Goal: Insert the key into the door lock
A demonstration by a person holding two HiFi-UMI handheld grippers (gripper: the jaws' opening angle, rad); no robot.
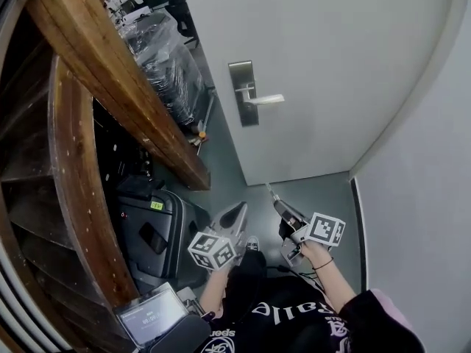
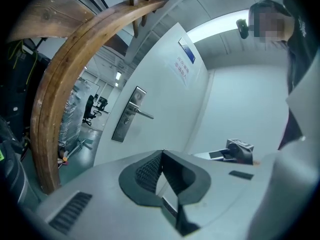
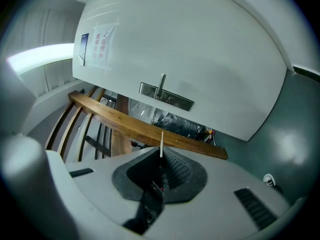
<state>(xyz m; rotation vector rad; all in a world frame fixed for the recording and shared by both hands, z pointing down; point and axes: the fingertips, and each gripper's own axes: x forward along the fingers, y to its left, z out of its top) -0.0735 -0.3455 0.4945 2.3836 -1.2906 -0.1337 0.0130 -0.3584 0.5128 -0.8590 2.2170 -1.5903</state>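
Grey-green landing floor (image 1: pixel 313 190) lies underfoot. Nearest, the left tool (image 1: pixel 237 213) has its jaws together, with nothing between them. The right tool (image 1: pixel 280 206) is clamped on a thin silver metal key (image 1: pixel 271 193), blade pointing ahead. Well beyond, the white door (image 1: pixel 338 50) carries a brushed-steel lock plate (image 1: pixel 243 93). The key is outside the lock; approach and insertion are judged to be left.

Head view looked steeply down, gripper views faced door (image 1: pixel 331 50) from well apart, all three shared lock plate (image 1: pixel 243 93).
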